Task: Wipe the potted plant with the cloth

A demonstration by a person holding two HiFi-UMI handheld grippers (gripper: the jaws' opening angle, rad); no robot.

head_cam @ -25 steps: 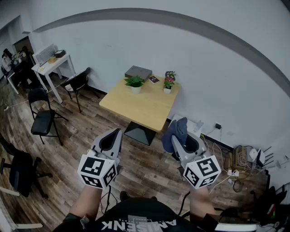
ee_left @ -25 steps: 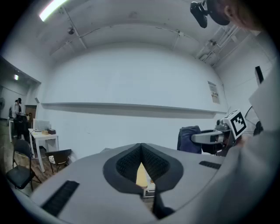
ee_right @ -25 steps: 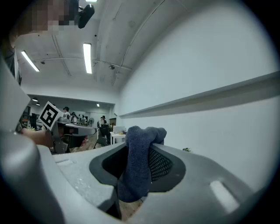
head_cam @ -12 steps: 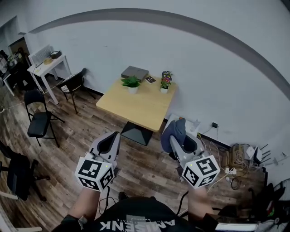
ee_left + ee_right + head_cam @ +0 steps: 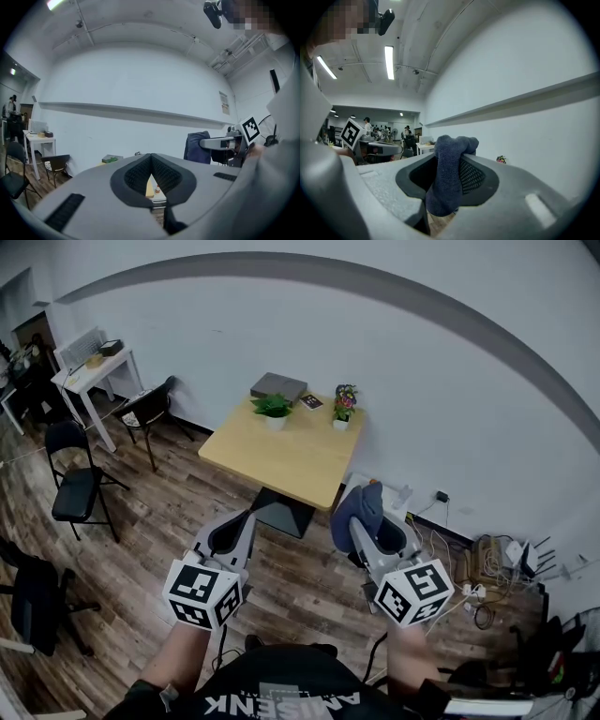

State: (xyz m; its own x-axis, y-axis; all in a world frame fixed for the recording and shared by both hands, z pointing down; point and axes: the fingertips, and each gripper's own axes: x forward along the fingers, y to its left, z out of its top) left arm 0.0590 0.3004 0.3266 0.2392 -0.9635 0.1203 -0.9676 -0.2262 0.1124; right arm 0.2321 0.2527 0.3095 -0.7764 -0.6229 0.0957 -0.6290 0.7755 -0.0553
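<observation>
Your right gripper [image 5: 362, 534] sits at the lower right of the head view, its jaws pinching a dark blue cloth [image 5: 360, 510] that bunches up above the tips and hangs below them. Your left gripper [image 5: 235, 525], at the lower left, has its jaws pressed together with nothing between them. Both point toward the middle of the frame, held over a wood-plank floor [image 5: 159, 531]. Well beyond them, in the upper centre, stands a light wooden table [image 5: 291, 460]. Near its far edge are a green leafy potted plant [image 5: 273, 409], a small flowering potted plant [image 5: 346, 405] to the right of it, and a flat grey box [image 5: 278, 385] behind. You cannot tell from here which plant the task means. Dark chairs [image 5: 80, 488] and a white desk [image 5: 89, 367] fill the upper left. Judging by this, the cloth is in hand, so the pick-up is done, but neither plant is within reach and no wiping has begun; the approach to the table and all the wiping remain.
</observation>
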